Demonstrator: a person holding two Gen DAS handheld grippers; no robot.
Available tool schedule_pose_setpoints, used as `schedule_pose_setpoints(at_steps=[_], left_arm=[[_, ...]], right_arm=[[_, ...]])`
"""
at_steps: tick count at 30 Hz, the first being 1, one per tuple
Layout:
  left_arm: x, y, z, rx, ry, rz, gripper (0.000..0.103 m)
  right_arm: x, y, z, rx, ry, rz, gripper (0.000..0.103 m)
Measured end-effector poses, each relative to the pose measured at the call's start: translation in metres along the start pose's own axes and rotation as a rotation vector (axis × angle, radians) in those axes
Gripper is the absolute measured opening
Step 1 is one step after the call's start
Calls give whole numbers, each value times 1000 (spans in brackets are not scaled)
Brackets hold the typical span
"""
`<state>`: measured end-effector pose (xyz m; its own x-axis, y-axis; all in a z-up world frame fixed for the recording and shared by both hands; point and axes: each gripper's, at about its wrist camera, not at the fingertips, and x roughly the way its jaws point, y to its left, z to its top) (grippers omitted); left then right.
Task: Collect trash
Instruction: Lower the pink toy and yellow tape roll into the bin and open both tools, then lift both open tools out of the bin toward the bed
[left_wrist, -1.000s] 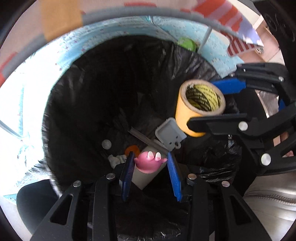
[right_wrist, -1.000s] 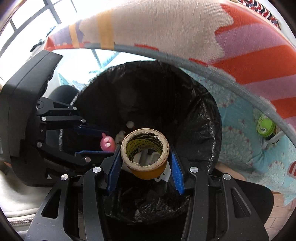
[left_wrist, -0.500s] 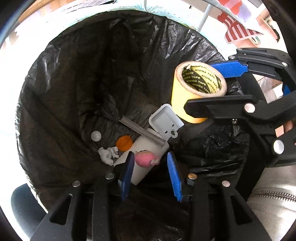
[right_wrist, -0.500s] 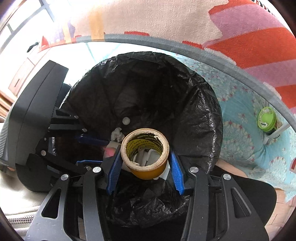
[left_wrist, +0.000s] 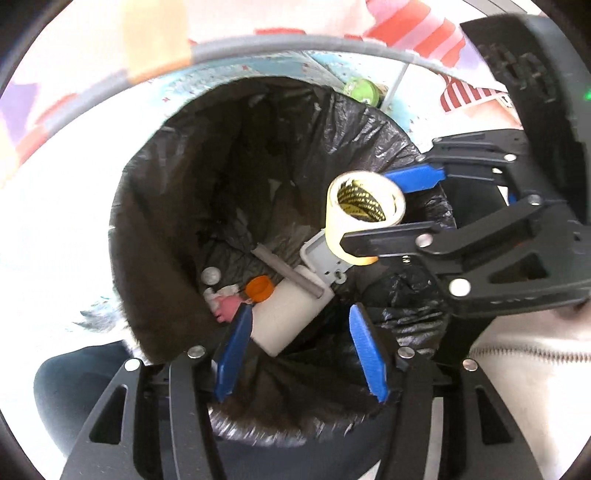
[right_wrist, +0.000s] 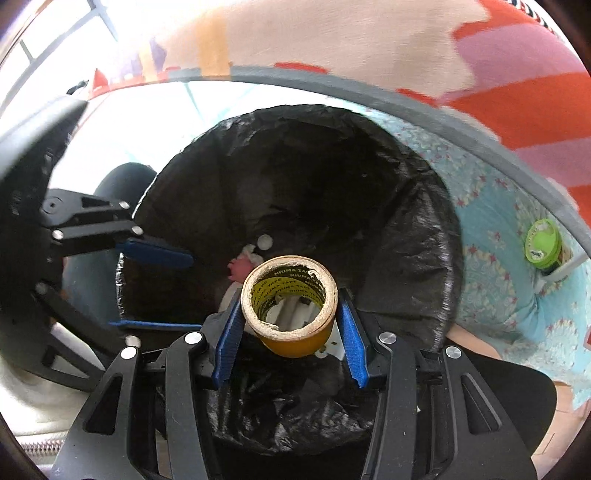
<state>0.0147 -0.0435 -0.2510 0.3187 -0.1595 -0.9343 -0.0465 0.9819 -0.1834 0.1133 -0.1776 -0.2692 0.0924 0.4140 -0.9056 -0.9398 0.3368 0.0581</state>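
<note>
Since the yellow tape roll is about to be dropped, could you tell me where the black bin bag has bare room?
Bare liner covers the far and left walls of the black bin bag. The bottom near side is crowded: white box, orange cap, grey rod, pink toy. The yellow tape roll hangs above them.

We see the mouth of the black-lined trash bin (left_wrist: 177, 206) standing wide, its dark upper and left parts free for a gripper to pass down. On the near right of the opening the right gripper (right_wrist: 290, 323) blocks the way, clamped on a roll of tape (right_wrist: 290, 295) above the rim. The left gripper (left_wrist: 301, 350) hangs at the near edge, its jaws opening with nothing between them. The bottom is crowded: a white bottle (left_wrist: 291, 314), a grey rod (left_wrist: 286, 269), an orange cap (left_wrist: 258, 290) and a pink toy (left_wrist: 229, 308). Beyond the bin, the grey-edged quilt (right_wrist: 495, 240) closes the far side.
</note>
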Motion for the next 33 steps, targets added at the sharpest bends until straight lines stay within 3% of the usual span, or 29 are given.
schedule_pose_setpoints(at_steps=[3,6,9,15,18,33], left_arm=[[-19,7,-6,-4,-38,-11,54],[-32,22,-11,-39,-74,1,63],[-39,36,-12,-84,-95,-1,63],[-47,34,-7,-79,-132,-22,63],[-47,26,-4,-62,-139,-34,63],[-73,2,15,12,-209,-5,63]], right_arm=[[8,7,3,-23,20,8,48],[19,13,2,-43,58,26,48],[29,20,0,-55,94,46,49],[35,15,-1,-20,114,42,50],[31,16,1,-18,98,37,58],[-43,-1,6,27,-76,7,58]])
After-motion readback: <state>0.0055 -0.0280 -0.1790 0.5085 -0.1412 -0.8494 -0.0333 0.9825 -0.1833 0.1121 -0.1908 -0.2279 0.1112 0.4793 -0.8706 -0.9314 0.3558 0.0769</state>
